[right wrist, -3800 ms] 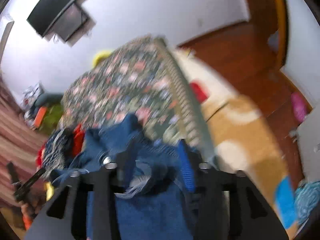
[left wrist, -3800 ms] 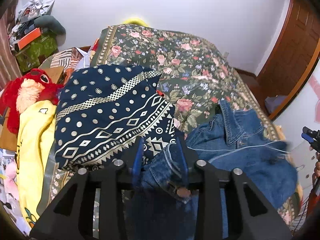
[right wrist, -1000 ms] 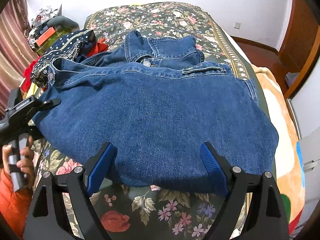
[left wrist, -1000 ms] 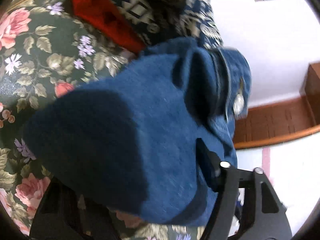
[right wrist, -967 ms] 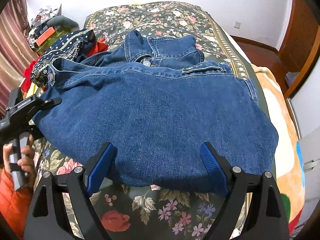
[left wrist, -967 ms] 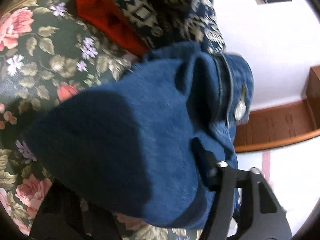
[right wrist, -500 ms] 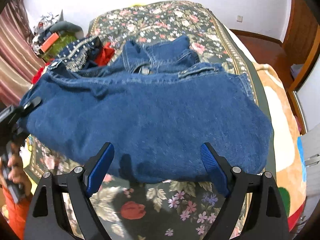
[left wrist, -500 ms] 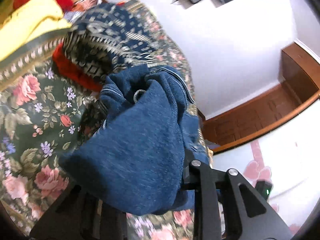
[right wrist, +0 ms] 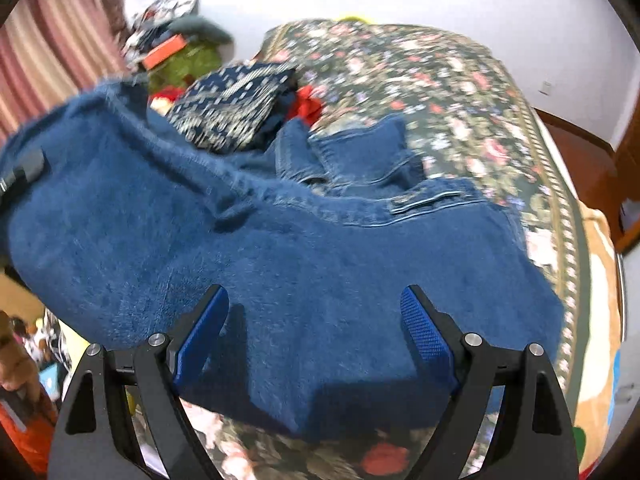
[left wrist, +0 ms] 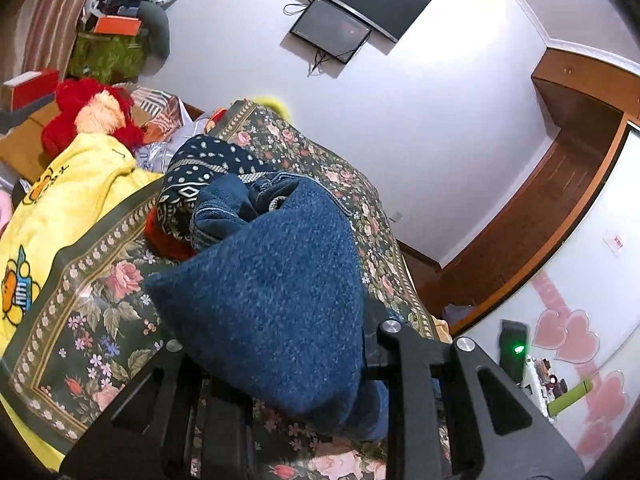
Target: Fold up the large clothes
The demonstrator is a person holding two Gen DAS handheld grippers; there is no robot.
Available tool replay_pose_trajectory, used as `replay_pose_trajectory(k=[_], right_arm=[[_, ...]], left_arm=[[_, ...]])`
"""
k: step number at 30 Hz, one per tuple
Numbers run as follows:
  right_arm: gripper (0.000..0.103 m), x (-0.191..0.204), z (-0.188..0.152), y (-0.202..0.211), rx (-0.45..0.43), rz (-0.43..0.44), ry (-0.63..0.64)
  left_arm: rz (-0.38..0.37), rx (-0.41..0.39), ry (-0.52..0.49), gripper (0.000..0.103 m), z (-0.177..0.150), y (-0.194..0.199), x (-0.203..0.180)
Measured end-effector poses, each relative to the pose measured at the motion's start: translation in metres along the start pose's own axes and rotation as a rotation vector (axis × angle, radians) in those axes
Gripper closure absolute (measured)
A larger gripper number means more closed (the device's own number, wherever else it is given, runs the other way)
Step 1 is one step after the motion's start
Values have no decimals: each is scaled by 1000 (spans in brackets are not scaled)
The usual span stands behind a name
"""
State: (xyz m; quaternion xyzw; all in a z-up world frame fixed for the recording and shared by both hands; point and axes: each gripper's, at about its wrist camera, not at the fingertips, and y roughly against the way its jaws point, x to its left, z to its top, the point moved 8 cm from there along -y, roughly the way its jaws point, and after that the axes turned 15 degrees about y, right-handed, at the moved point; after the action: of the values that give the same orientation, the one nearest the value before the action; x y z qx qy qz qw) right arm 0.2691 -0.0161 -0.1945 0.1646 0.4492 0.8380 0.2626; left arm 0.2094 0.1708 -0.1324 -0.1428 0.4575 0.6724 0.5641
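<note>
The left hand-held gripper (left wrist: 280, 380) is pinching a fold of the denim jacket (right wrist: 280, 264), its jaws having just been closing on the cloth, which is bulging across the lower centre of the left wrist view. The right hand-held gripper (right wrist: 316, 320) is hanging spread wide, pads clear, over the jacket lying across the floral bed (right wrist: 460, 80). A navy patterned garment (right wrist: 236, 108) is sitting at the upper left.
</note>
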Motion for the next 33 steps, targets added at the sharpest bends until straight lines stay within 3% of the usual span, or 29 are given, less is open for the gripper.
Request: replay_pose_trajectory(k=[5, 10, 18, 21, 27, 31, 33], right_arm=[[17, 6, -16, -25, 61, 58, -17], [17, 0, -22, -16, 42, 119, -38], [17, -72, -40, 37, -59, -39, -190], [17, -110, -60, 58, -73, -103, -288], [17, -169, -107, 97, -95, -207, -474], [17, -191, -124, 117, -117, -255, -535], [17, -196, -131, 126, -130, -269, -552]], left_arm=[[16, 17, -54, 78, -11, -21, -13], [-5, 16, -147, 78, -25, -34, -45], [3, 38, -243, 79, -45, -86, -119], [-12, 76, -327, 79, -72, -113, -154], [-34, 216, -582, 79, -162, -166, -206], [12, 383, -731, 79, -234, -195, -203], [45, 426, -797, 78, -260, -200, -192]])
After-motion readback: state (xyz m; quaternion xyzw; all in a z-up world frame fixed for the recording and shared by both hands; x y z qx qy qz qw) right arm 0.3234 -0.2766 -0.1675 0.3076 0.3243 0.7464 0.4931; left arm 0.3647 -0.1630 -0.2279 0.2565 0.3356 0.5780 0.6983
